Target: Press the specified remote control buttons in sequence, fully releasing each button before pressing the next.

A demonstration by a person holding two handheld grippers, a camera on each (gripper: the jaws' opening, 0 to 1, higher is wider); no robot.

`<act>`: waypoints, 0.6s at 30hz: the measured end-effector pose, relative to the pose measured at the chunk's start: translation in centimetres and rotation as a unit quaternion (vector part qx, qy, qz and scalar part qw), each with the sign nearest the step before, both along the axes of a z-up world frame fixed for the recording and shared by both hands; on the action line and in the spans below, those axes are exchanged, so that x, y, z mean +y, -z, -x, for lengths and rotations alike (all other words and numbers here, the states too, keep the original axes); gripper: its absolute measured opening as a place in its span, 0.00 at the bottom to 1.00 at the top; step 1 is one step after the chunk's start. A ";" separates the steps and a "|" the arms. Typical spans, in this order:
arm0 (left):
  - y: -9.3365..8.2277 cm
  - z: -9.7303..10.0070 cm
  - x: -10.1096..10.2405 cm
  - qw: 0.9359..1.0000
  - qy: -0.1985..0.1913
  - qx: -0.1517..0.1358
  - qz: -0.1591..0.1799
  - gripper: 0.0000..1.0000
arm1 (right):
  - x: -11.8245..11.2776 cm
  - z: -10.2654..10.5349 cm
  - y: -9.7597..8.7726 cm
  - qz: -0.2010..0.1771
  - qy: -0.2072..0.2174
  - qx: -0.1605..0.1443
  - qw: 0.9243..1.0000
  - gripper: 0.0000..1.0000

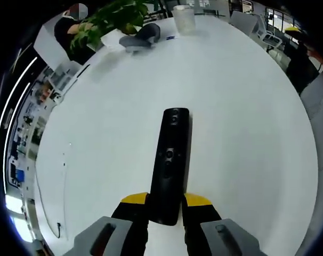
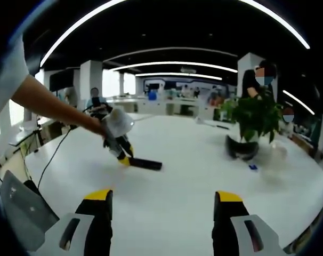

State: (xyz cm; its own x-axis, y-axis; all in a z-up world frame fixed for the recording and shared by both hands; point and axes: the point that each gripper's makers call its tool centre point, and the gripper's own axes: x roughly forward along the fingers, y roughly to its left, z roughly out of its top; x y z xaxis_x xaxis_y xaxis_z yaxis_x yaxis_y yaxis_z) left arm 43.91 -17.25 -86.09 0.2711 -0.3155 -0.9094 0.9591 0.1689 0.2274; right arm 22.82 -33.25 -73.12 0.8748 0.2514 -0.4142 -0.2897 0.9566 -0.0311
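Your left claw [image 1: 166, 205] is clenched on the near end of the remote [image 1: 171, 160], which lies flat on the white surface [image 1: 241, 106], well inside its edges. Your right claw [image 2: 161, 205] hangs released above the surface, jaws wide apart, grasping nothing.

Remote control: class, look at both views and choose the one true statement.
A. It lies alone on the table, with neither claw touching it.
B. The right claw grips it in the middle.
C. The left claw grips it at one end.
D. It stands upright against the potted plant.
C: in the left gripper view the left claw closes on the near end of the black remote control, while the right claw hangs open and apart from it.
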 end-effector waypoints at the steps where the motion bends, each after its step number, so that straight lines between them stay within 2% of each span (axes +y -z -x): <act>1: 0.0 0.0 0.0 1.000 -0.002 0.001 0.001 0.23 | 0.0 0.0 0.0 0.001 -0.001 0.000 1.000 0.76; 3: 0.0 -0.1 0.0 1.000 -0.004 0.006 0.003 0.23 | 0.1 0.0 0.0 0.002 -0.001 0.001 1.000 0.76; 6: 0.1 0.0 0.1 0.999 -0.002 0.028 0.015 0.23 | 0.1 0.0 0.0 0.001 -0.002 0.000 1.000 0.76; 9: 0.3 -0.2 0.3 0.997 -0.052 0.049 0.034 0.25 | 0.1 0.1 0.0 0.001 -0.002 -0.001 1.000 0.76; 13: 0.1 -0.1 0.5 0.996 -0.050 0.042 0.059 0.26 | 0.2 0.1 -0.3 -0.005 -0.004 -0.005 1.000 0.77; 14: 0.1 -0.3 0.6 0.995 -0.059 0.039 0.066 0.28 | 0.2 0.1 -0.4 -0.008 -0.004 -0.008 1.000 0.78; 15: 0.0 -0.8 0.8 0.993 -0.086 0.029 0.076 0.31 | 0.2 0.1 -0.4 -0.008 -0.003 -0.009 1.000 0.78; 18: 0.0 -1.1 1.3 0.985 -0.138 0.035 0.098 0.38 | 0.2 0.0 -0.5 -0.011 -0.003 -0.010 1.000 0.78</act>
